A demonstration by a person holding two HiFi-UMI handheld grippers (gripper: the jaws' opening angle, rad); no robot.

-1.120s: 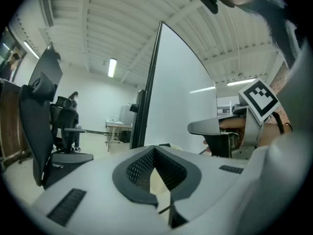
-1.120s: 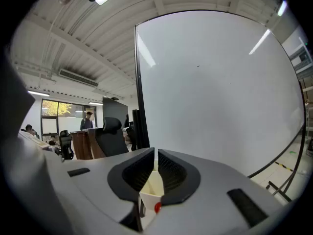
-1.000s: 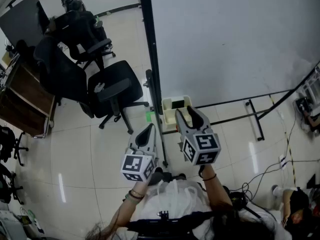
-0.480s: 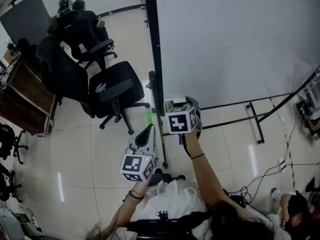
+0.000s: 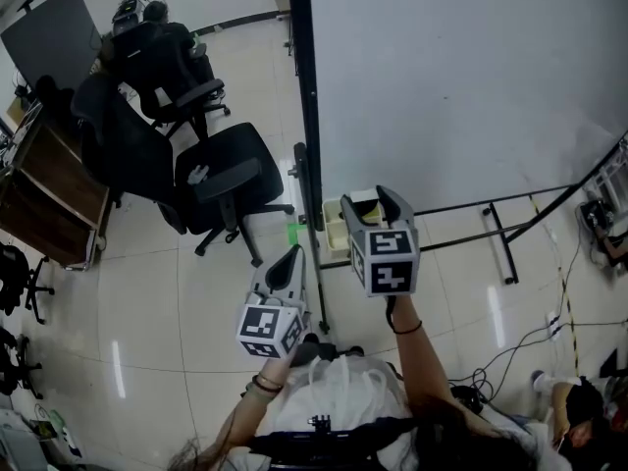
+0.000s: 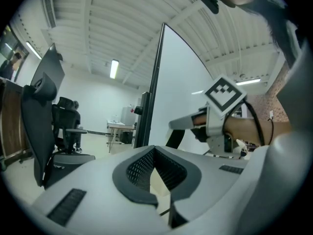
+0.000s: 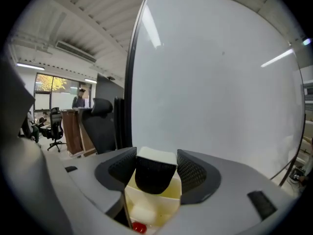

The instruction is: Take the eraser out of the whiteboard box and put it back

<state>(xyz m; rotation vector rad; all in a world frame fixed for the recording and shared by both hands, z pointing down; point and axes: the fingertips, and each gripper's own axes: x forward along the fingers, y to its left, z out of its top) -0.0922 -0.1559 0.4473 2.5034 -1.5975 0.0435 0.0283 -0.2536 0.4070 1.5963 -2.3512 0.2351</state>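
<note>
Right claw (image 7: pixel 156 156) first: we see its jaws standing wide and closing, with the eraser (image 7: pixel 154 175) between them at the tips. The eraser's dark felt face is turned toward the camera and its white back is uppermost. Both of its sides look to meet the ribbed pads (image 7: pixel 122 172), and we read that as a grip on the eraser. It sits just above the open top of the whiteboard box (image 7: pixel 169 191), and its rounded lower edge overlaps the far wall of the box in our line of sight. Whether that edge touches the box we cannot tell. Inside the cream box we make out a pale block (image 7: pixel 140 214) and, lower down, something small and red (image 7: pixel 139 226).

From the head view we find the same claw (image 5: pixel 369 201) held out over the box (image 5: pixel 332 239). The box sits at the lower corner of the whiteboard (image 5: pixel 461 77), just beside its black frame post (image 5: pixel 306 116). A dark band (image 5: pixel 404 327) circles the wrist behind the claw's marker cube (image 5: pixel 390 260).

With the left claw (image 6: pixel 154 150) we see the opposite: its jaws are brought together, the pads meeting at the tips, with nothing between them. In the head view it hovers close to the person's body, left of the post and apart from the box. Two black office chairs (image 5: pixel 221 175) stand on the pale tiled floor (image 5: pixel 147 292) further left.
</note>
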